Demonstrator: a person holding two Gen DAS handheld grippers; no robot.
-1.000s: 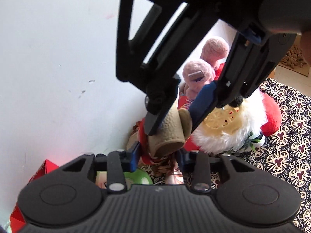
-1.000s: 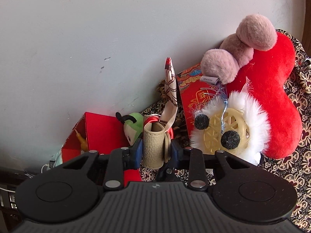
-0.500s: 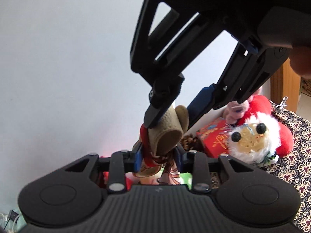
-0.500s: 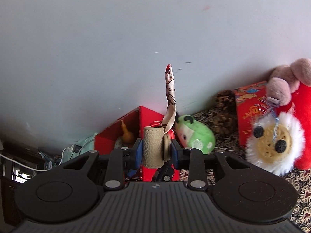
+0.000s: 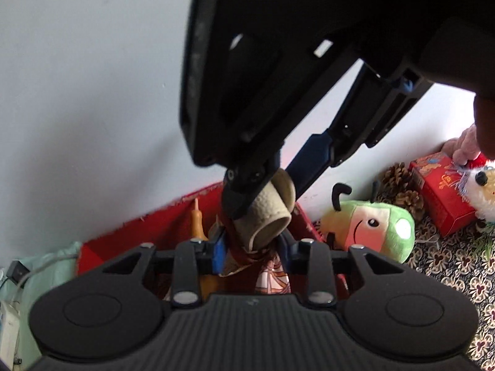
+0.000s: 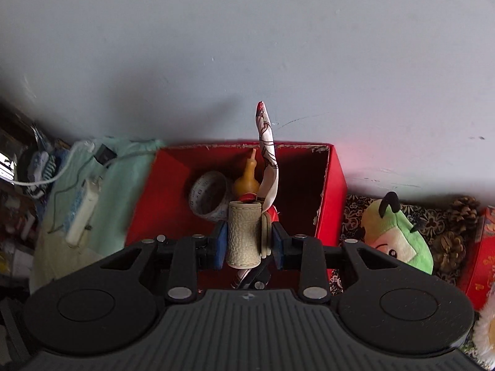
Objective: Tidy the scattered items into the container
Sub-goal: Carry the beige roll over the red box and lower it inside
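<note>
1. The pale wall [image 6: 247,46] fills the top half of both views.
2. My red box [image 6: 334,185] sits against the wall, in the middle of the right view. It is open at the top.
3. A mint green cloth [image 6: 123,160] lies to the left of the box, with a white cable across it.
4. A patterned mat [image 5: 439,266] covers the lower right of the left view.
5. A green plush toy [image 5: 371,225] with a smiling face lies on the mat, just to the right of the box.
6. A red gift box [image 5: 439,191] stands at the right edge, near two pine cones [image 5: 399,185].
7. A white fluffy toy [image 5: 482,185] peeks in at the far right edge of the left view.
8. My right tongs [image 6: 249,242] are clamped on a tan rolled holder [image 6: 243,235]. It is held up in front of the open box, not inside it.
9. A red and white scarf [image 6: 267,154] pokes up out of the holder.
10. My left tongs [image 5: 250,250] sit low in the middle of the left view, close around the scarf under the holder. I think they pinch it, but I cannot tell for sure.
11. Inside the box are a small patterned cup [image 6: 207,198] lying on its side and a little yellow gourd [image 6: 247,179].
</note>
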